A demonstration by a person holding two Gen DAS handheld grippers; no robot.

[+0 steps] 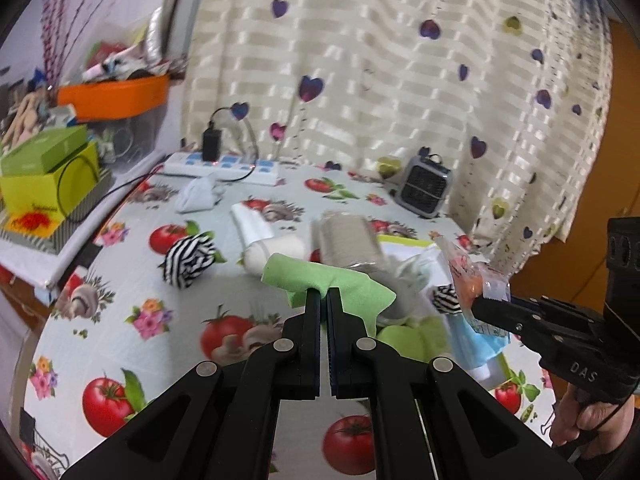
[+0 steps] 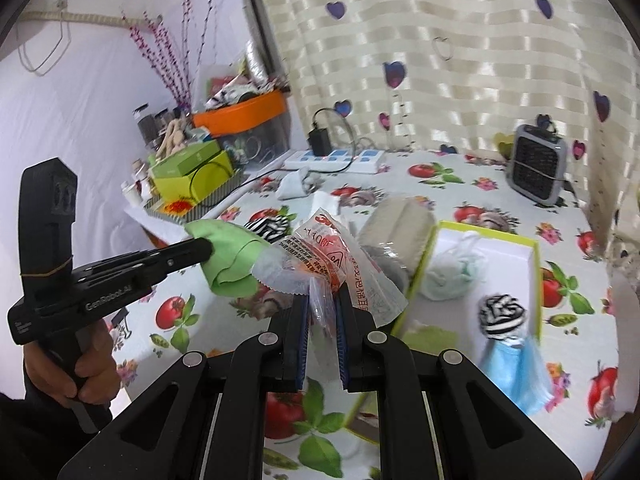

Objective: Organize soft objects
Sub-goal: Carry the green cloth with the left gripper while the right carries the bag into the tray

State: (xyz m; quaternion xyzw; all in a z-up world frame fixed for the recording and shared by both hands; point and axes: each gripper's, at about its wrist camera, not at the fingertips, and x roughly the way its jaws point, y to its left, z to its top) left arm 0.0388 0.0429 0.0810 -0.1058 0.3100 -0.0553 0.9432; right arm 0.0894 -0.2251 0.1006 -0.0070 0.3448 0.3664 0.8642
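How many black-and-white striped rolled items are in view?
2: one striped roll lies on the tablecloth left of the held green cloth; another striped roll sits inside the yellow-rimmed box. Others may be hidden.

The left gripper pinches a green cloth in its jaws; a striped sock ball lies left of them on the table.

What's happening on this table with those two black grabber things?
A person is tidying soft items with a handheld gripper in each hand. The left gripper is shut on a green cloth; the right gripper is clamped on a clear plastic packet with red print. Both are held up above the tomato-print tablecloth. A yellow-edged box already holds a pale bundle and a striped sock roll; another striped roll lies on the table.
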